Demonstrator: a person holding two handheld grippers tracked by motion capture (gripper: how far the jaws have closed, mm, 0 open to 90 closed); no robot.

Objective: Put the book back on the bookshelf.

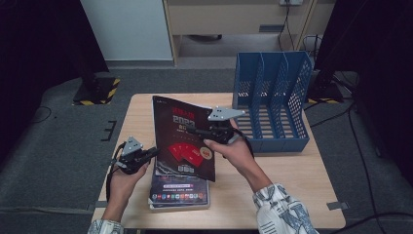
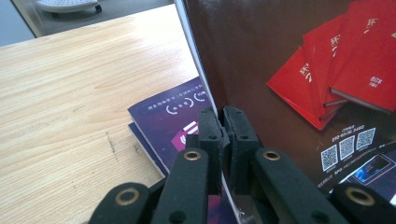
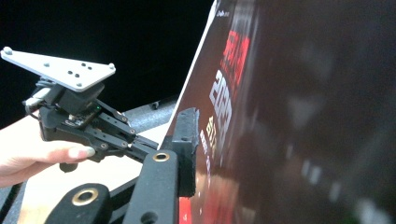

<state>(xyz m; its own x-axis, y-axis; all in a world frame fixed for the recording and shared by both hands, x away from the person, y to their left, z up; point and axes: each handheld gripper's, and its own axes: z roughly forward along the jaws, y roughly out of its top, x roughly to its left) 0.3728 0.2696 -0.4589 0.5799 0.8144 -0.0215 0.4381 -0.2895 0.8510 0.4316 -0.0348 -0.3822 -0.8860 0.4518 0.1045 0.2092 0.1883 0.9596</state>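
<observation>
Right gripper point(image 1: 202, 130) jaws clamp dark book point(image 1: 182, 139); left gripper point(image 1: 155, 152) jaws pinch its edge.

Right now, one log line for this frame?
left hand-held gripper: shut on dark book edge | right hand-held gripper: shut on dark book | book raised, tilted | blue file rack: empty

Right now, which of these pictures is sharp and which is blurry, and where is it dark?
Left gripper view: sharp, evenly lit, wood grain of the light wooden table crisp. Right gripper view: the dark brown book with red cover art is too close and smeared, background black. High view: small and soft, table lit, edges dark.

Glossy paper book point(image 1: 182, 139), wood table point(image 1: 302, 185).
</observation>
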